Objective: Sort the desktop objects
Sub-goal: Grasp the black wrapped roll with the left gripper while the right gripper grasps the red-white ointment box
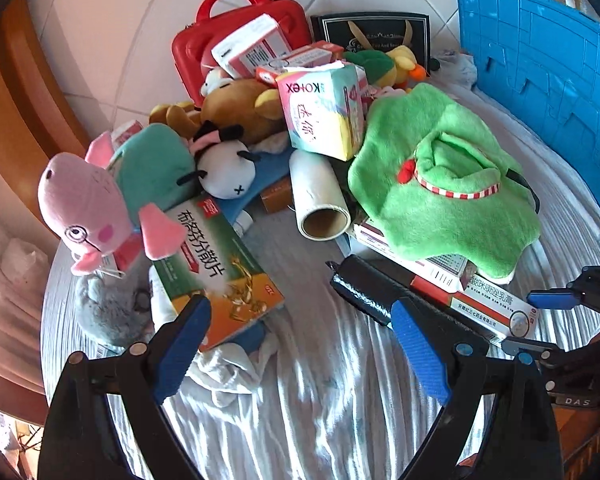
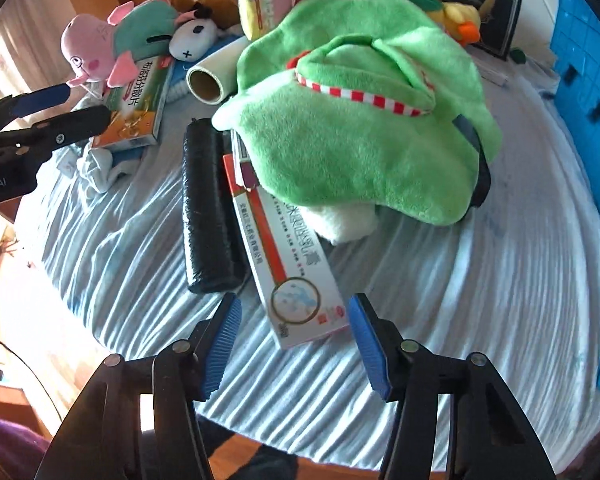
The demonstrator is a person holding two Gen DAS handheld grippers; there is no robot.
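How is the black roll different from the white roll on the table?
The black roll looks solid and wrapped in crinkled dark film, while the white roll shows an open hollow cardboard core at its end. The black roll is longer and slimmer; the white roll is shorter and fatter. The black roll lies beside the long medicine box; the white roll sits farther back among the plush toys. Both lie on their sides.

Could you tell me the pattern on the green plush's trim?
Red-and-white striped trim, clearest in the right wrist view.

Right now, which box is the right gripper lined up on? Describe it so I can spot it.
Find the big green plush. A long white-and-red carton pokes out from under it toward the right gripper. Unlike the black roll beside it, it is flat with a round picture at its near end.
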